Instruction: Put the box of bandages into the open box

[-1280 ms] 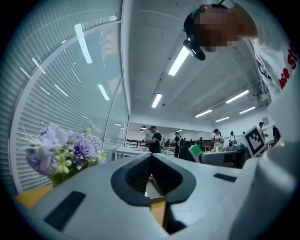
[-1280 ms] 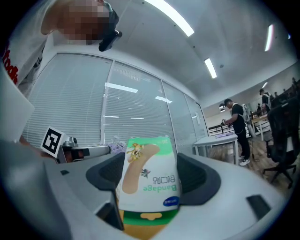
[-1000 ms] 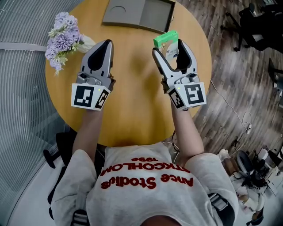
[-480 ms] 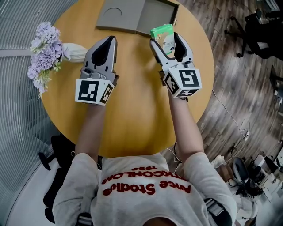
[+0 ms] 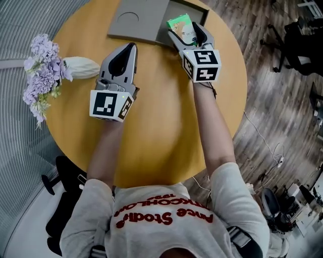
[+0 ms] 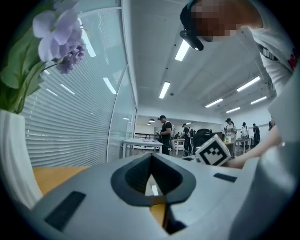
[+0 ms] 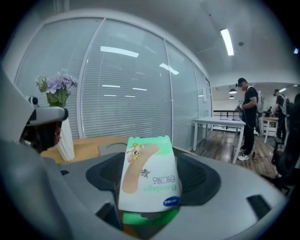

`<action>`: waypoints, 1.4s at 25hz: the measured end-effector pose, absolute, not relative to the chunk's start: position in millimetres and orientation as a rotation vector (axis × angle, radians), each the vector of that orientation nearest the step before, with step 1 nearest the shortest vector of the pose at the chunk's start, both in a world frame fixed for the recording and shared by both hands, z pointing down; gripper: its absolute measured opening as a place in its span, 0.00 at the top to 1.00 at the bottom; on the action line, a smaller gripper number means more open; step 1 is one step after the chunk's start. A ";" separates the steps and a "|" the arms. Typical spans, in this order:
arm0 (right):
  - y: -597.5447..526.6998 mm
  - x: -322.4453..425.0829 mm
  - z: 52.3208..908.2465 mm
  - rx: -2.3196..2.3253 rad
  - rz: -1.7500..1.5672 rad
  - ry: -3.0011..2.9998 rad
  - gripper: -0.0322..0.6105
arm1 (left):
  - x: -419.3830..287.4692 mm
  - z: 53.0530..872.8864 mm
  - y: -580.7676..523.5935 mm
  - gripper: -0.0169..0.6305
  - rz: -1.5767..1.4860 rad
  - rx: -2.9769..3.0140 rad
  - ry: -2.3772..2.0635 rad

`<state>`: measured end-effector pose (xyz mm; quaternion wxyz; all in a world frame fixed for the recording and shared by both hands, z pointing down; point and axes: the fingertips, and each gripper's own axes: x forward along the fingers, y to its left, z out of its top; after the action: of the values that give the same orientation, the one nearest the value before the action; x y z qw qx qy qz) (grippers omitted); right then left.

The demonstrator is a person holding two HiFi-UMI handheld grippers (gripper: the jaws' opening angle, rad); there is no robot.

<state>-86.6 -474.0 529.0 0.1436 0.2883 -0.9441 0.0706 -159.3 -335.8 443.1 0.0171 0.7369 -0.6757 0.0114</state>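
Note:
The box of bandages [image 5: 178,23], green and white, sits upright between the jaws of my right gripper [image 5: 184,32], which is shut on it. In the right gripper view the box of bandages [image 7: 149,178] fills the gap between the jaws, with its print upside down. It hangs over the near edge of the open grey box [image 5: 201,11] at the far side of the round table. The flat lid [image 5: 135,21] of that box lies just to its left. My left gripper [image 5: 130,49] rests lower on the table in front of the lid, shut and holding nothing.
A white vase with purple flowers [image 5: 44,75] lies at the table's left edge, close to the left gripper. The wooden table top [image 5: 156,116] ends near the right arm. Beyond it are wood flooring, chairs and cables. People stand far off in the room.
My right gripper has carried the box of bandages away from me, up to the near edge of the open box. The left gripper has kept nearly the same place.

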 end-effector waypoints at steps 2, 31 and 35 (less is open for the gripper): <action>-481.1 -95.4 543.8 0.784 0.156 -2.684 0.39 | -155.4 447.6 -336.3 0.97 0.101 2.316 -2.101; -437.5 -43.6 476.6 0.908 0.079 -2.896 0.93 | -146.5 437.9 -338.1 0.97 0.039 2.300 -2.091; -416.1 -38.4 465.4 0.915 0.121 -2.918 0.93 | -145.7 425.7 -325.7 0.97 0.030 2.312 -2.091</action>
<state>-38.4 -416.1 465.4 0.0406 0.2988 -0.9526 0.0396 -145.7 -325.7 425.7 0.0121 0.7416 -0.6706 0.0098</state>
